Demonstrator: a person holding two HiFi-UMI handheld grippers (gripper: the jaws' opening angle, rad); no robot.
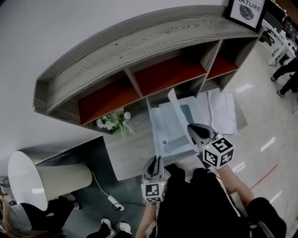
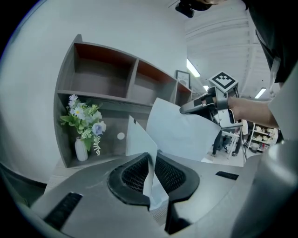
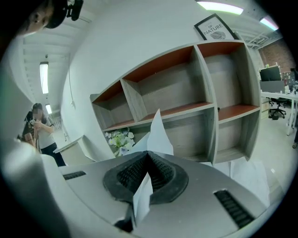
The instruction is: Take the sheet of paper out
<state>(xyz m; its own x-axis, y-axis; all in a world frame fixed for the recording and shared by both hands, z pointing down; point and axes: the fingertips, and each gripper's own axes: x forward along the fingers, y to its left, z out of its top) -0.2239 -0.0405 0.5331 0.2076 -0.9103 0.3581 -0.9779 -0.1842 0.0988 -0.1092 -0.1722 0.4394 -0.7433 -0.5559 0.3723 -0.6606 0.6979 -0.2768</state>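
Note:
A pale translucent folder (image 1: 164, 132) lies on the desk (image 1: 128, 155) in front of the shelf. My left gripper (image 1: 157, 161) is shut on the folder's near edge; in the left gripper view the thin cover (image 2: 138, 139) stands up from between its jaws (image 2: 151, 156). The white sheet of paper (image 1: 176, 108) rises out of the folder, bent upward. My right gripper (image 1: 192, 128) is shut on the sheet's edge, above the folder's right side. In the right gripper view the sheet (image 3: 157, 135) passes through the closed jaws (image 3: 148, 154). The left gripper view shows the right gripper (image 2: 185, 109) holding the sheet (image 2: 181, 132).
A grey shelf unit (image 1: 139, 51) with red-backed compartments stands behind the folder. A vase of flowers (image 1: 114, 122) sits in its lower left compartment. More white paper (image 1: 221, 110) lies to the right. A framed print (image 1: 247, 11) tops the shelf. A lamp (image 1: 42, 179) and a power strip (image 1: 114, 202) are at the left.

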